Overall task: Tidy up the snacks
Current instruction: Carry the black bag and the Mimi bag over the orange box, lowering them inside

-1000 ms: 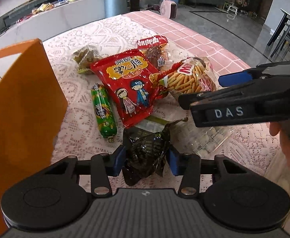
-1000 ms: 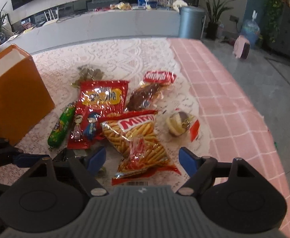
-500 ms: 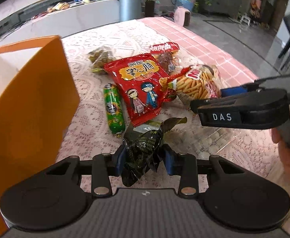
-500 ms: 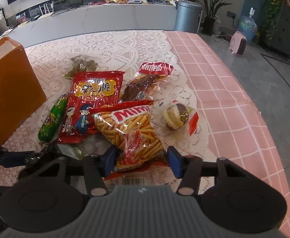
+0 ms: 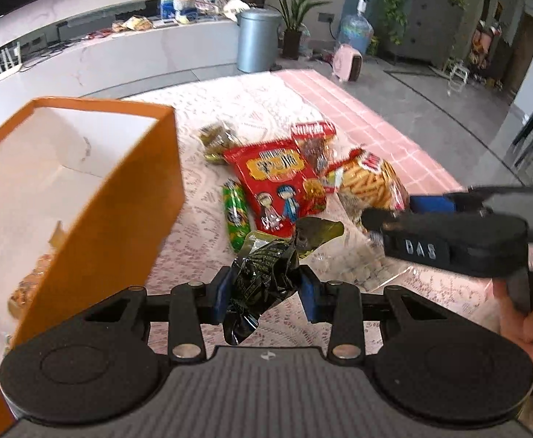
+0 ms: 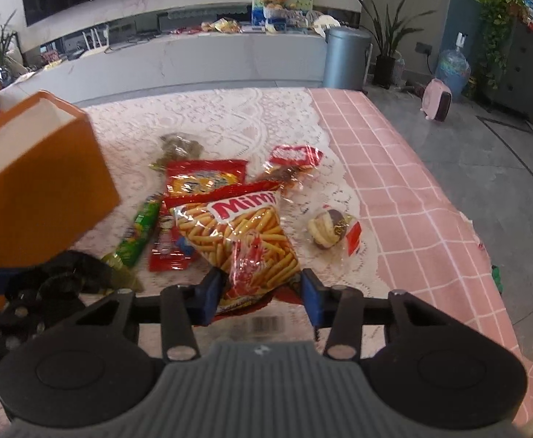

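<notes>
My left gripper is shut on a black foil snack packet and holds it above the table, beside the open orange box. My right gripper is shut on the lower end of the Mimi stick-snack bag. It also shows at the right of the left wrist view. On the lace cloth lie a red cartoon bag, a green sausage snack, a brown pastry pack, a greenish packet and a round bun in wrap.
The orange box holds some snacks at its bottom. A clear packet lies under the right gripper. The pink checked tablecloth runs to the table's right edge. A white counter and a grey bin stand beyond.
My left gripper has lifted the black packet and swung left toward the box, whose inside now shows. My right gripper has closed from open onto the Mimi bag.
</notes>
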Demonstrator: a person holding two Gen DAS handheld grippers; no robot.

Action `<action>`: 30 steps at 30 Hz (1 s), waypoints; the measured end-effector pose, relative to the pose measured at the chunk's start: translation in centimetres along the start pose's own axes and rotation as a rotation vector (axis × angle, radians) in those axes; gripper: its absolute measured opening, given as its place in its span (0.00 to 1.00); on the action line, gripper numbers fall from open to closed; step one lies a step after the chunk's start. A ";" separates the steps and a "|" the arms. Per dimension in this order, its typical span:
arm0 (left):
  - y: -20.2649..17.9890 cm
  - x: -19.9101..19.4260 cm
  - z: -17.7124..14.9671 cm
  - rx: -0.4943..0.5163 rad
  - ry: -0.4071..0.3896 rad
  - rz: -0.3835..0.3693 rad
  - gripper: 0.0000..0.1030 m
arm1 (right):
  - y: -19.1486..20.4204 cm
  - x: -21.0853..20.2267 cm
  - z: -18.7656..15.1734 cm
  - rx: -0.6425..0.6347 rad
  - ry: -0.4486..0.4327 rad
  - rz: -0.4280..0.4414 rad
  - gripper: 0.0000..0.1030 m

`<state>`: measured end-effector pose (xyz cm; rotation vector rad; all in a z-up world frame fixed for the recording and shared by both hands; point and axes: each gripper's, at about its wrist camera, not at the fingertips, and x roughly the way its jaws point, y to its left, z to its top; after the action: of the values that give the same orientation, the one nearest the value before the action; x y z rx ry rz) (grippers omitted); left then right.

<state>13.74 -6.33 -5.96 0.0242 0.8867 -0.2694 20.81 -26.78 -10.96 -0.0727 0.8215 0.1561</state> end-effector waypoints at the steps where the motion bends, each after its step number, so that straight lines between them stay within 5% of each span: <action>1: 0.2 -0.6 0.1 -0.011 -0.011 0.000 0.42 | 0.4 -0.7 -0.1 -0.005 -0.011 0.002 0.42; 14: 3.2 -7.5 1.3 -0.126 -0.134 0.024 0.42 | 4.7 -8.4 0.6 -0.034 -0.120 0.061 0.42; 30: 11.3 -11.4 1.8 -0.310 -0.220 0.184 0.39 | 13.8 -10.8 3.3 -0.169 -0.165 0.216 0.41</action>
<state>11.02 6.88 2.91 -0.2072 0.6937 0.0395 13.66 -13.95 -0.89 -0.1284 0.6487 0.4302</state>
